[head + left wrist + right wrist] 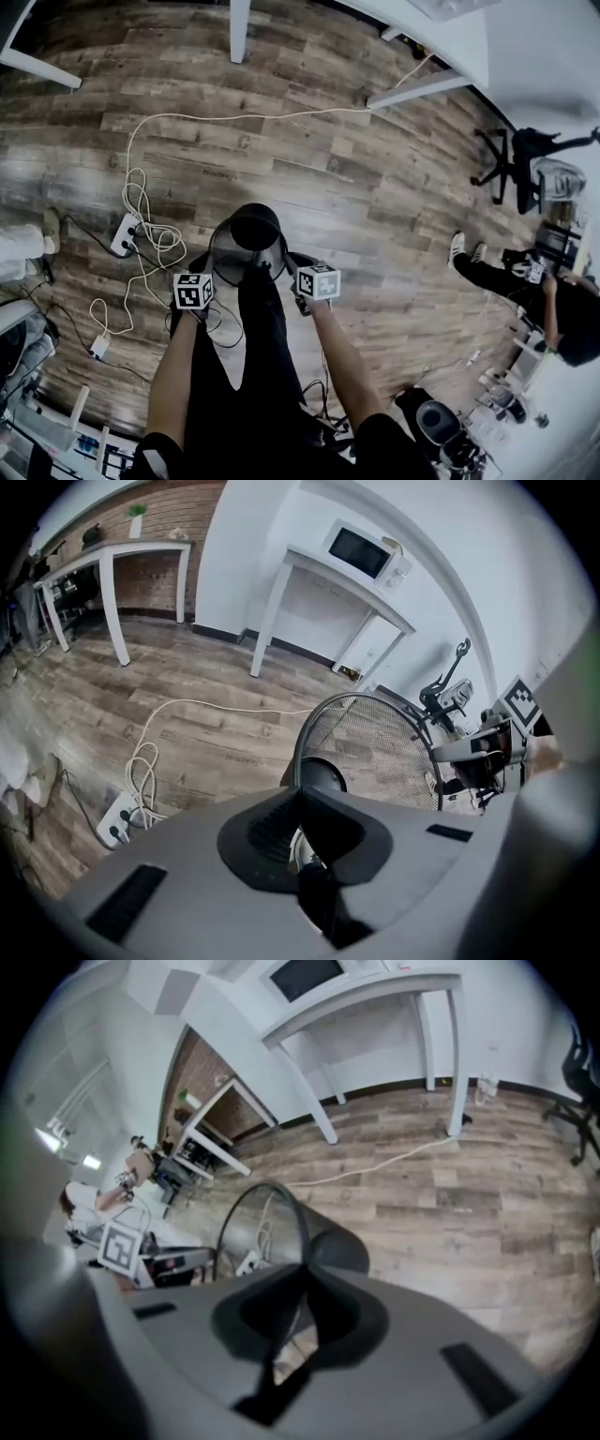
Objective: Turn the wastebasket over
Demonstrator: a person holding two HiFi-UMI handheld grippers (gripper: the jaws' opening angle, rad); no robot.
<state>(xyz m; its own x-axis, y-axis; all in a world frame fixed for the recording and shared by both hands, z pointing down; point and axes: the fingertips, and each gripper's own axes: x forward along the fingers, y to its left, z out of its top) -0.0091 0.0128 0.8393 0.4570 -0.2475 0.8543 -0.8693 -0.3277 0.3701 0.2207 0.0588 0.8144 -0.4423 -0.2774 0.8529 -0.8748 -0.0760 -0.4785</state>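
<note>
Mesh wastebasket (pixel 251 234) is seen by the person's legs over the wood floor (pixel 394 178), mouth toward the head camera. Left gripper (pixel 298 797) is clamped on one side of the rim and right gripper (pixel 305 1274) on the opposite side. Both pinches should be kept tight and the wrists rolled together, or the thin rim may be slipped.

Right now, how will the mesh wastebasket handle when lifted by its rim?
The wastebasket is open wire mesh, so probably light. Its thin rim may pivot in a pinch grip. Round walls: likely rolls if laid sideways.
</note>
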